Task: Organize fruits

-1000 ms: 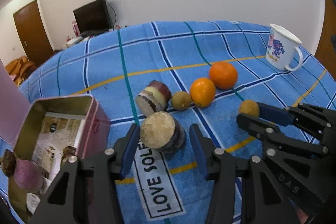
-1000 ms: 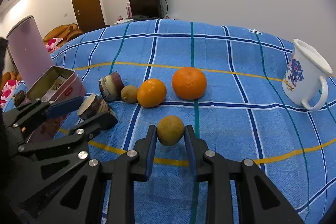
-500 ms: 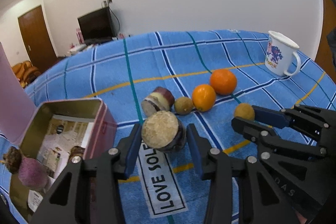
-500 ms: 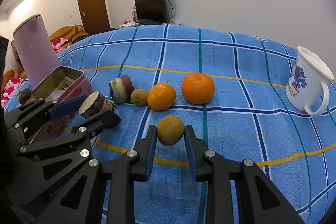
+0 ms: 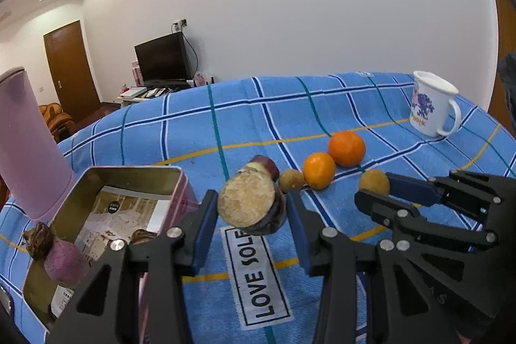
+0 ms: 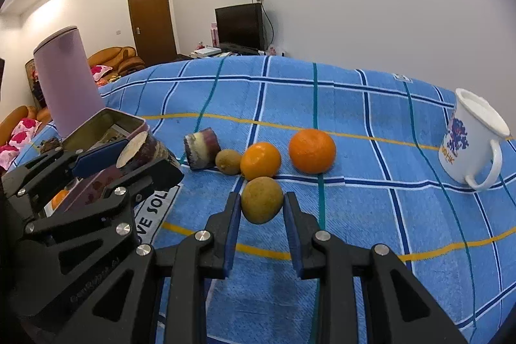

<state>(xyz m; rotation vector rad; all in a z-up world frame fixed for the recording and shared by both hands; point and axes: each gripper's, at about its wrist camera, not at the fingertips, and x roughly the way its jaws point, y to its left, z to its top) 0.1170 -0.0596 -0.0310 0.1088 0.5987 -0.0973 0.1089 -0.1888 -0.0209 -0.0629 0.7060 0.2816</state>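
Note:
My left gripper (image 5: 251,208) is shut on a cut sugarcane piece (image 5: 250,203) and holds it above the blue cloth, right of the open pink tin (image 5: 180,182). My right gripper (image 6: 262,203) is shut on a brown kiwi (image 6: 262,199), lifted off the cloth; it also shows in the left wrist view (image 5: 374,181). On the cloth lie a second sugarcane piece (image 6: 201,149), another kiwi (image 6: 227,162) and two oranges (image 6: 260,160) (image 6: 312,151) in a row.
The tin holds a purple fruit (image 5: 64,260) and a brown one (image 5: 38,239). A tall pink cylinder (image 6: 66,86) stands behind the tin. A white mug (image 6: 472,137) stands at the right. A "LOVE SOLE" label (image 5: 258,279) is on the cloth.
Both grippers have risen with their fruit. The left gripper closed on the sugarcane piece and lifted it off the cloth. The right kiwi now hangs higher above the cloth.

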